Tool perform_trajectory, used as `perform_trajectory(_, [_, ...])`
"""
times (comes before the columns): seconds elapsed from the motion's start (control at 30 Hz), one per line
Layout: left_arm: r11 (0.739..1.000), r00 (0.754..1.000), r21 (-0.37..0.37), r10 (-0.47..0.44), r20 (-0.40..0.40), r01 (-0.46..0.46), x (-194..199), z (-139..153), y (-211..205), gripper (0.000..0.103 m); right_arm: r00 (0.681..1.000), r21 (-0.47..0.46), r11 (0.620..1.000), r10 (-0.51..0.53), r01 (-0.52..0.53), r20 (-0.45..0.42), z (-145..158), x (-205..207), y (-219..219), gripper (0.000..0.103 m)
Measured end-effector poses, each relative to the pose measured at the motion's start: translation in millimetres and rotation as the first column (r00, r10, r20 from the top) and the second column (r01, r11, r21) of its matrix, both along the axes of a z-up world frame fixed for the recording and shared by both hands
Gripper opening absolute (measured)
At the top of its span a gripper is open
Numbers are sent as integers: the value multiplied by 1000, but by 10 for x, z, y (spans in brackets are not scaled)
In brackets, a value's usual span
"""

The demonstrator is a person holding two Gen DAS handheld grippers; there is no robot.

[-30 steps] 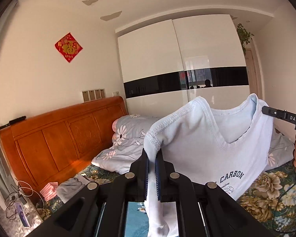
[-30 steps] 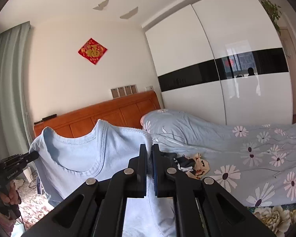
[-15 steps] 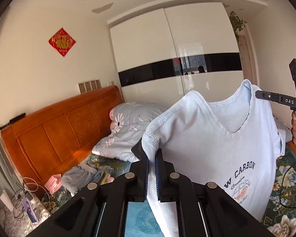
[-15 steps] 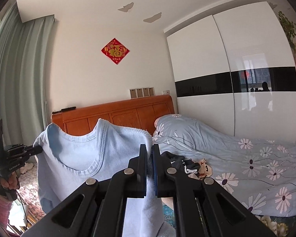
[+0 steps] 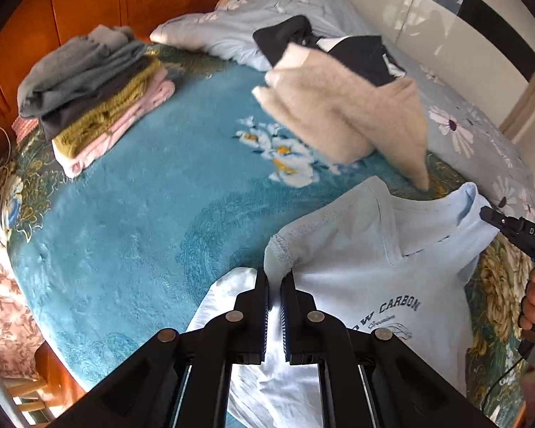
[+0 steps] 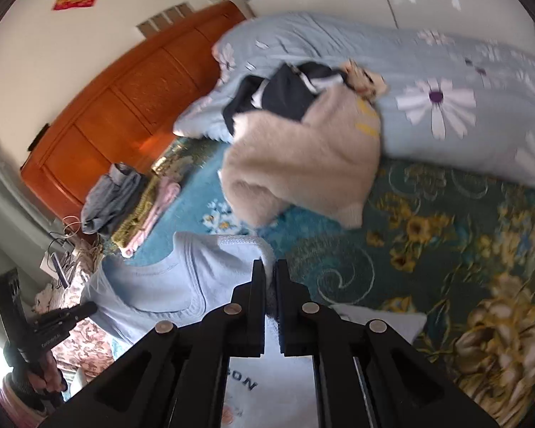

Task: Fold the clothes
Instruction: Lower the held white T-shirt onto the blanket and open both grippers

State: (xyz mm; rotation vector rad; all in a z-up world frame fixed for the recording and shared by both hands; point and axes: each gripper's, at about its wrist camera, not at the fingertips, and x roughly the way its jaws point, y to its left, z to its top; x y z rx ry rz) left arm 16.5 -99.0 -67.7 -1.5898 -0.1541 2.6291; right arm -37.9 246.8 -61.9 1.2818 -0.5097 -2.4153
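Observation:
A light blue T-shirt (image 5: 381, 271) with "CARBON" print hangs spread between my two grippers over the bed. My left gripper (image 5: 274, 278) is shut on one shoulder. My right gripper (image 6: 271, 267) is shut on the other shoulder of the T-shirt (image 6: 182, 278). The right gripper (image 5: 488, 214) also shows at the right edge of the left wrist view, and the left gripper (image 6: 89, 308) at the lower left of the right wrist view. The shirt's lower part hangs below the fingers, hidden.
A teal floral blanket (image 5: 132, 221) covers the bed. A stack of folded clothes (image 5: 96, 96) lies near the wooden headboard (image 6: 125, 100). A beige fuzzy sweater (image 5: 346, 114) and a dark garment (image 5: 353, 50) lie beside the flowered duvet (image 6: 446, 82).
Both grippers have tipped down from facing the wall and wardrobe to facing the bed, and the T-shirt has come down with them towards the blanket.

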Motion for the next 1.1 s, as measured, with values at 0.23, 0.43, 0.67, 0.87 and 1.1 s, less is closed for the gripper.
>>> perform_trajectory(0.23, [1000, 1000, -1, 2, 9, -1, -714, -161, -31, 6, 998, 84, 996, 12, -17, 61, -390, -571, -241, 5])
perform_trajectory(0.43, [1000, 999, -19, 4, 44, -3, -1145, -386, -89, 7, 993, 137, 990, 1, -18, 122, -610, -1113, -409, 5])
perform_trajectory(0.67, [994, 989, 76, 64, 135, -74, -1052, -725, -329, 7, 967, 188, 982, -61, 14, 246, -1139, -1361, -500, 5])
perform_trajectory(0.87, [973, 986, 183, 117, 122, -139, -664, -614, -332, 7, 953, 167, 985, -92, 45, 288, -1177, -1403, -367, 7])
perform_trajectory(1.1, [959, 979, 209, 171, 108, -191, -1, -611, -17, 7, 966, 72, 993, -104, 90, 236, -881, -1046, -10, 41])
